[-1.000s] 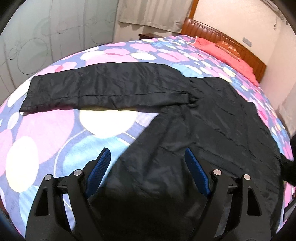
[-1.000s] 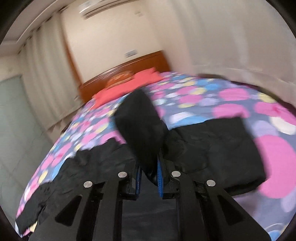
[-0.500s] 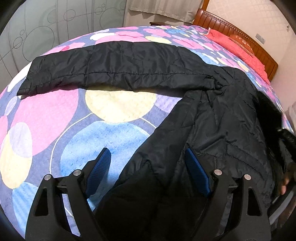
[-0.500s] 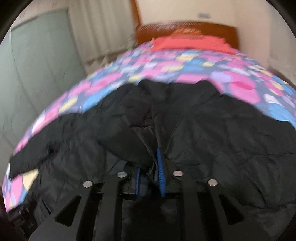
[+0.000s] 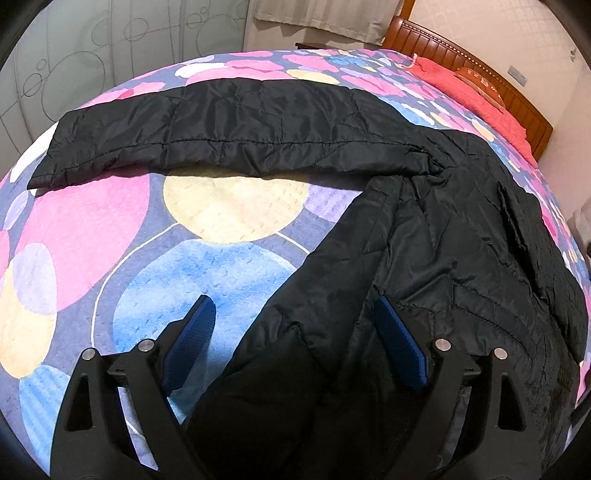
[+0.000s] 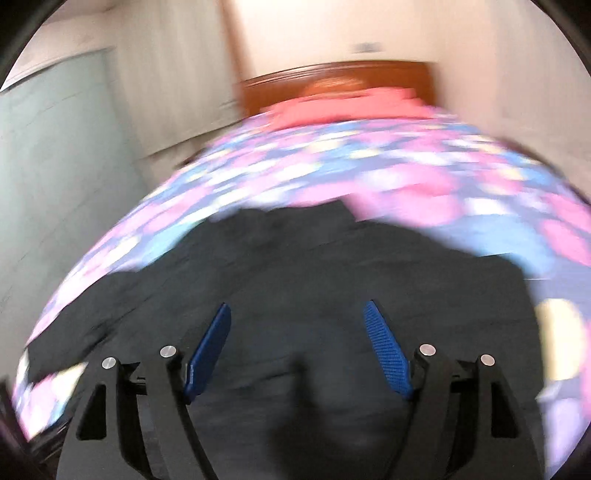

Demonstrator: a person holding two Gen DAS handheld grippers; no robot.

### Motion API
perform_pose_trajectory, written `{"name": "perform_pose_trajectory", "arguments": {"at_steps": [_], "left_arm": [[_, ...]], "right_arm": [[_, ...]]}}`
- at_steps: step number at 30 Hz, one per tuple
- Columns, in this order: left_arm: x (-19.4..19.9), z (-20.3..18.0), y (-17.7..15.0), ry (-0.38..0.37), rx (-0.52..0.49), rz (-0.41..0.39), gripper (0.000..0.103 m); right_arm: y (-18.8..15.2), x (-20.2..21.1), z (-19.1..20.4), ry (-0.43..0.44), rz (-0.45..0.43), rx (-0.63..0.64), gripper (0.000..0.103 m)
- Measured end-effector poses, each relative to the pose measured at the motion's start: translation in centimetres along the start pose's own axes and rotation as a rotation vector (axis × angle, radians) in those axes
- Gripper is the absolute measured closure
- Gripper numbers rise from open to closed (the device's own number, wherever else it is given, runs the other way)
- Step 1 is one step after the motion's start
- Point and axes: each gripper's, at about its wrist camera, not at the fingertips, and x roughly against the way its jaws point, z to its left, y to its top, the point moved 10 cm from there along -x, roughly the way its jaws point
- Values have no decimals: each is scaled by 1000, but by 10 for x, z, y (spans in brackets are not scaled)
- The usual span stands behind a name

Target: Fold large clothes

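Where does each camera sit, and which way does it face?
Left wrist: on the left gripper, looking down its opening blue pads at the black quilted jacket and its outstretched sleeve; nothing gripped.
Right wrist: on the right gripper, blurred, jaws opening over the jacket, facing the wooden headboard.
Shared: jacket, circle-patterned bedspread, headboard.

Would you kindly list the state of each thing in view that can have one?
Black jacket: spread on the bed, not yet folded up.
Sleeve: stretched out flat, away from the body of the jacket.
Left gripper: jaws opening, over the jacket's edge, pads pressing nothing.
Right gripper: jaws opening, above the jacket, gripping nothing.
Bedspread: laid flat.
Curtain: drawn.
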Motion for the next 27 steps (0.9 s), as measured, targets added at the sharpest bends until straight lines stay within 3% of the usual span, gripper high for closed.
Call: {"name": "perform_pose_trajectory", "arguments": {"at_steps": [1, 2, 3, 6, 7, 8, 12, 16, 18, 22, 27], "left_arm": [[0, 0, 0, -2, -1, 1, 13], [0, -1, 0, -4, -2, 1, 12], [-1, -1, 0, -3, -3, 2, 12], [-1, -3, 0, 1, -9, 6, 8], [-2, -3, 0, 1, -13, 9, 8], [-3, -4, 0, 1, -15, 12, 5], [-5, -7, -1, 10, -29, 22, 2], [-6, -6, -2, 12, -31, 23, 2], [-7, -6, -2, 15, -33, 24, 2], [-8, -6, -2, 16, -35, 24, 2], [-10, -6, -2, 20, -38, 19, 2]], "right_arm": [[6, -2, -24, -61, -4, -29, 41], [13, -7, -69, -180, -10, -88, 46], [16, -11, -97, -251, -12, -127, 46], [5, -35, -152, -357, 46, -206, 49], [-11, -57, -160, -349, 129, -206, 49], [-21, -70, -162, -336, 175, -195, 48], [-9, -66, -149, -367, 137, -164, 47], [-3, -48, -117, -327, 70, -163, 47], [-5, -46, -93, -319, 52, -99, 47], [-27, -82, -87, -355, 158, -39, 45], [-22, -69, -75, -320, 157, -66, 45]]}}
